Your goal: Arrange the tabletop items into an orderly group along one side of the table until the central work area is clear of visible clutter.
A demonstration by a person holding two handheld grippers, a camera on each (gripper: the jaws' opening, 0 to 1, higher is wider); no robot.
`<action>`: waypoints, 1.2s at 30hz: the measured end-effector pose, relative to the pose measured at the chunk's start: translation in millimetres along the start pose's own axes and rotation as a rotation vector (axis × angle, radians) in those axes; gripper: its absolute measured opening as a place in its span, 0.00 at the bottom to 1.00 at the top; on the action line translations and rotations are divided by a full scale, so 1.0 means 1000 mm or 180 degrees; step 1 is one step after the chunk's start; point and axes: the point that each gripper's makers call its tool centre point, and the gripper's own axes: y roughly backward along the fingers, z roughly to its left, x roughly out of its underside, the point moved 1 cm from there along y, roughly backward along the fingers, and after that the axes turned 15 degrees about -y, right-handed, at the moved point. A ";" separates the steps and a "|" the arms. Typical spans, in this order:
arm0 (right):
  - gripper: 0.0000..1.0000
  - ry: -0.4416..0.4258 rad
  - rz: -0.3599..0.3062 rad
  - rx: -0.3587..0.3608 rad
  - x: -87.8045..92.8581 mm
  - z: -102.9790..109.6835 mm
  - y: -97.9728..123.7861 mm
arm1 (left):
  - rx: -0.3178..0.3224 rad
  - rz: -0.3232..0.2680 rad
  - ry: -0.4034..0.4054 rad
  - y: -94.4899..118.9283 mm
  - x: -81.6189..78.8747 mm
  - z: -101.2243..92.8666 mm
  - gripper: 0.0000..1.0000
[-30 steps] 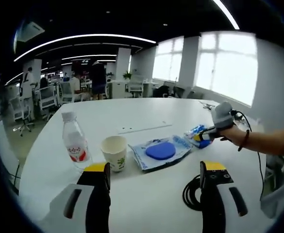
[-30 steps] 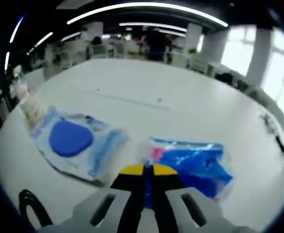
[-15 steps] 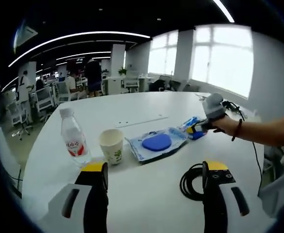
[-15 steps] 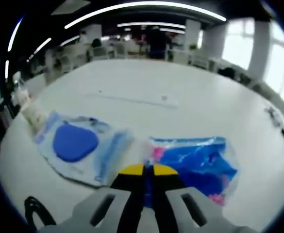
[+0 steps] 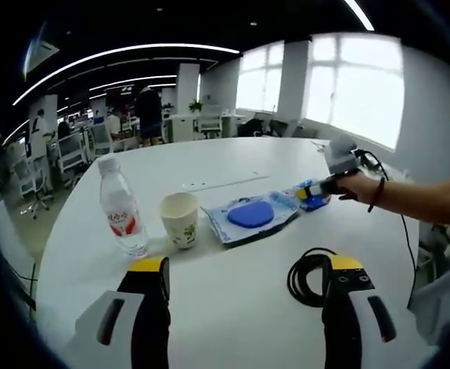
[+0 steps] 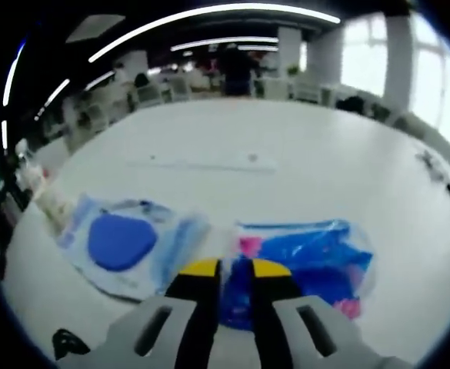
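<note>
Right gripper [image 6: 234,270]: in the right gripper view we see its yellow-tipped jaws a narrow gap apart, with the near edge of the crinkled blue plastic packet [image 6: 305,257] lying between the tips; we cannot tell whether they grip it.
Same gripper from across the table: in the left gripper view it [image 5: 311,193] sits in a person's hand [image 5: 354,184], its tip at the blue packet [image 5: 315,197].
Left gripper [image 5: 246,274]: jaws spread wide, held above the near part of the round white table [image 5: 232,165], touching nothing.
Clear pouch with a blue oval pad [image 5: 249,216]: flat on the table, just beside the blue packet, ahead of the left jaws.
White paper cup [image 5: 180,220]: upright, just left of the pouch.
Clear plastic water bottle with a red label [image 5: 121,217]: upright, near the cup on its left.
Coiled black cable [image 5: 308,274]: lies just beside the left gripper's right-hand jaw.
</note>
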 end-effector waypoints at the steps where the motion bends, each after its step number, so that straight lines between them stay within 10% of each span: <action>1: 0.16 0.0015 -0.0027 0.0016 -0.002 0.000 0.001 | -0.0002 0.0004 0.0000 0.000 0.000 0.000 0.82; 20: 0.62 0.0065 -0.0164 -0.0124 -0.016 0.006 0.026 | 0.0016 0.0011 -0.0038 0.008 -0.001 -0.002 0.90; 36: 0.94 0.0233 -0.0106 -0.0920 0.000 0.071 0.079 | 0.0027 -0.0117 -0.0083 0.023 -0.010 0.001 1.00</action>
